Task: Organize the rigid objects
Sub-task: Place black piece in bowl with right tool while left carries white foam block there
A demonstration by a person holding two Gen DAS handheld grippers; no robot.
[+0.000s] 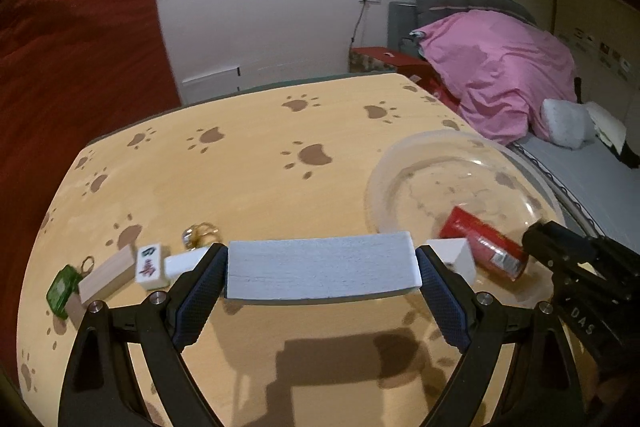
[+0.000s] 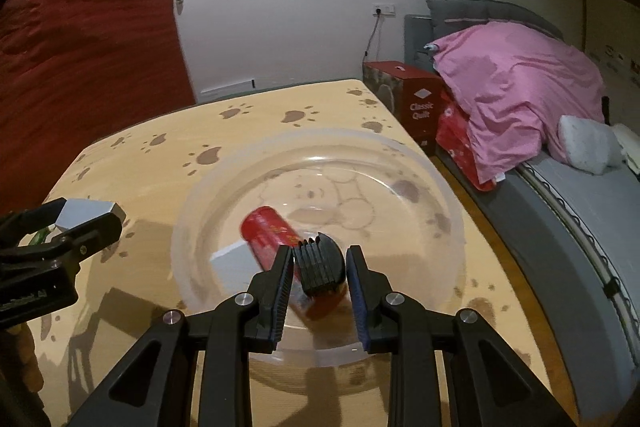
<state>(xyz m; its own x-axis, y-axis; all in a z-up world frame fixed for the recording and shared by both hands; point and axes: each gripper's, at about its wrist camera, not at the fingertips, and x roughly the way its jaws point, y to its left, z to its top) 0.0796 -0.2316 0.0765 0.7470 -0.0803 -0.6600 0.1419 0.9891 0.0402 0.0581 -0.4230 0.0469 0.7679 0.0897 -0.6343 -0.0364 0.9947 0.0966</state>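
Bowl (image 2: 420,163) on the bench (image 1: 248,163) holds a red can (image 2: 268,231) and white block (image 2: 232,263); right gripper (image 2: 320,267), barely parted, hangs a black ribbed piece (image 2: 322,263) over it; left gripper (image 1: 322,267) clamps a white slab (image 1: 320,267).

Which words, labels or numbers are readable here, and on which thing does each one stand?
"Classic Quilt": red box by the bed.
"DAS": right claw, seen from the left wrist.
Mahjong tile: red and green characters, not readable.
Red can: print blurred.
Left claw's label: blurred.
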